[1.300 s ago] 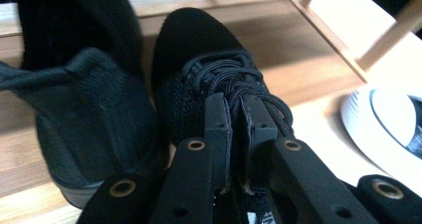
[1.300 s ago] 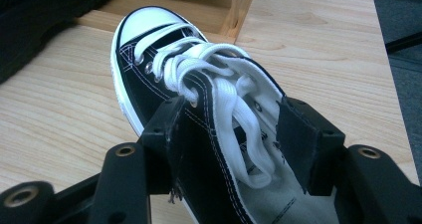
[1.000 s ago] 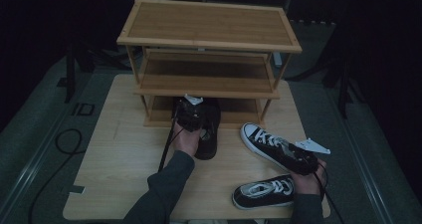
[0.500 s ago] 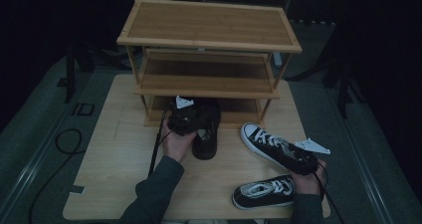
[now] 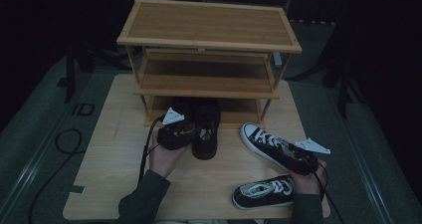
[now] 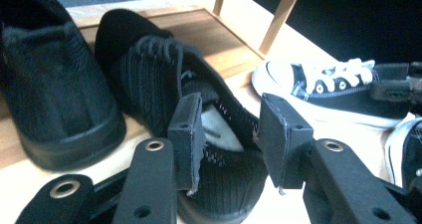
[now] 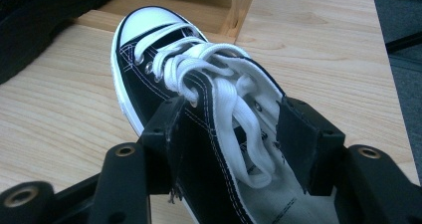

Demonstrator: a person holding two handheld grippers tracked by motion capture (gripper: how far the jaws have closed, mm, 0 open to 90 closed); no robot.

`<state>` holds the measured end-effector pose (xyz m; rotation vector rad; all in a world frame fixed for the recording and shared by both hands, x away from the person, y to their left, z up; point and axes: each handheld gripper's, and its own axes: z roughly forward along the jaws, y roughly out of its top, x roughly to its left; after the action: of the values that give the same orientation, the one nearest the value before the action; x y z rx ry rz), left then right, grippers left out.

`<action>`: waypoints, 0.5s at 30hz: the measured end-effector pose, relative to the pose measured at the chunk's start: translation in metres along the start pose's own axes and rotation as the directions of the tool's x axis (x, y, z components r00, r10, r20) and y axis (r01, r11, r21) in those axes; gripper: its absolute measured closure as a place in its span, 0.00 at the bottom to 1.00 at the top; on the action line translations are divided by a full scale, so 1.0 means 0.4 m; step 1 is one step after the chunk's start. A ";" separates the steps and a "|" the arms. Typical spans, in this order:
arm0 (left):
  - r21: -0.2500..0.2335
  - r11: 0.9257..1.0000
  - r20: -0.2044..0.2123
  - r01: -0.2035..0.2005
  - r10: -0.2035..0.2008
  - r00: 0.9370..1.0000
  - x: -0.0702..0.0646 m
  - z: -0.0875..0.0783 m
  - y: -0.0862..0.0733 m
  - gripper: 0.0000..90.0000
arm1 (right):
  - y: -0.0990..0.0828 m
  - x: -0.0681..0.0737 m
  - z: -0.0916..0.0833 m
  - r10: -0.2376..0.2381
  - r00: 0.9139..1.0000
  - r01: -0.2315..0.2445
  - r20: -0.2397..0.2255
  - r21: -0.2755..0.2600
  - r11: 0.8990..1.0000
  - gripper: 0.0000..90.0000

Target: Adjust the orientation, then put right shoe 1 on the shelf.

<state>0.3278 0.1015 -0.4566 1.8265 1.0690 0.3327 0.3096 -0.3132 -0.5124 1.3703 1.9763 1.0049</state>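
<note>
The room is dark around a pale wooden surface [image 5: 99,184], and on the grey floor to its left the letters "ID" [image 5: 85,109] can be read. At the far side of the surface stands a three-tier wooden shoe rack [image 5: 209,40].

The left hand-held gripper [image 5: 191,132] sits just beside the heel of a black mesh lace-up shoe [image 5: 205,134], whose toe reaches under the rack's lowest tier. Its jaws have just been closing a little after opening, and they stand apart; in the left gripper view the shoe's collar and pale insole [image 6: 219,129] lie in the gap ahead of them, the pads not pressing on it. A second black mesh shoe [image 6: 54,94] stands on the far side of the first, on the bottom shelf.

The right hand-held gripper [image 5: 291,154] is at the heel end of a black canvas sneaker with white laces and white toe cap [image 5: 266,142]. One jaw lies outside the canvas wall and the other inside the opening, but whether the pads actually pinch the wall I cannot tell. Nearer the person than this hand-held gripper lies the matching black-and-white sneaker [image 5: 263,193]. No brand marks are legible on any shoe.
</note>
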 end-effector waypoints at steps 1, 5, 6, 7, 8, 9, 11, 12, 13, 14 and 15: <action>0.005 1.000 0.005 -0.001 0.001 1.000 0.001 -0.003 -0.006 0.70 | 0.000 0.000 0.000 -0.001 1.000 0.001 0.000 0.000 1.000 0.50; 0.021 1.000 0.002 0.007 -0.007 1.000 0.005 -0.008 -0.033 0.70 | 0.000 0.001 0.000 -0.001 1.000 0.001 0.002 0.002 1.000 0.50; 0.026 1.000 0.001 0.009 -0.009 1.000 0.006 -0.008 -0.039 0.70 | 0.000 0.001 0.000 -0.001 1.000 0.001 0.002 0.002 1.000 0.50; 0.028 1.000 0.001 0.015 -0.015 1.000 0.008 -0.007 -0.046 0.71 | 0.000 0.001 0.000 -0.001 1.000 0.001 0.002 0.002 1.000 0.50; 0.034 0.999 0.002 0.015 -0.015 1.000 0.009 -0.006 -0.052 0.70 | 0.000 0.001 0.000 -0.001 1.000 0.001 0.004 0.003 1.000 0.50; 0.039 0.999 0.003 0.015 -0.015 1.000 0.009 -0.005 -0.059 0.70 | 0.000 0.001 0.000 -0.002 1.000 0.002 0.004 0.003 1.000 0.50; 0.052 0.999 -0.001 0.011 -0.011 1.000 0.007 -0.003 -0.073 0.70 | 0.000 0.001 0.000 -0.002 1.000 0.002 0.004 0.003 1.000 0.50; 0.058 0.998 -0.001 0.006 -0.006 1.000 0.006 -0.001 -0.080 0.71 | 0.000 0.001 0.000 -0.002 1.000 0.002 0.004 0.003 1.000 0.50; 0.064 0.998 0.002 0.000 -0.001 1.000 0.003 0.002 -0.087 0.71 | 0.000 0.001 0.000 -0.002 1.000 0.002 0.004 0.003 1.000 0.50; 0.064 0.998 0.002 0.000 -0.001 1.000 0.003 0.002 -0.087 0.72 | 0.000 0.001 0.000 -0.002 1.000 0.002 0.004 0.003 1.000 0.50; 0.076 0.997 0.002 -0.009 0.008 1.000 -0.001 0.006 -0.095 0.72 | 0.000 0.001 0.000 -0.001 1.000 0.001 0.004 0.003 1.000 0.50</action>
<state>0.3089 0.1056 -0.4896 1.8988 1.0859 0.2987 0.3097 -0.3128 -0.5124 1.3716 1.9766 0.9984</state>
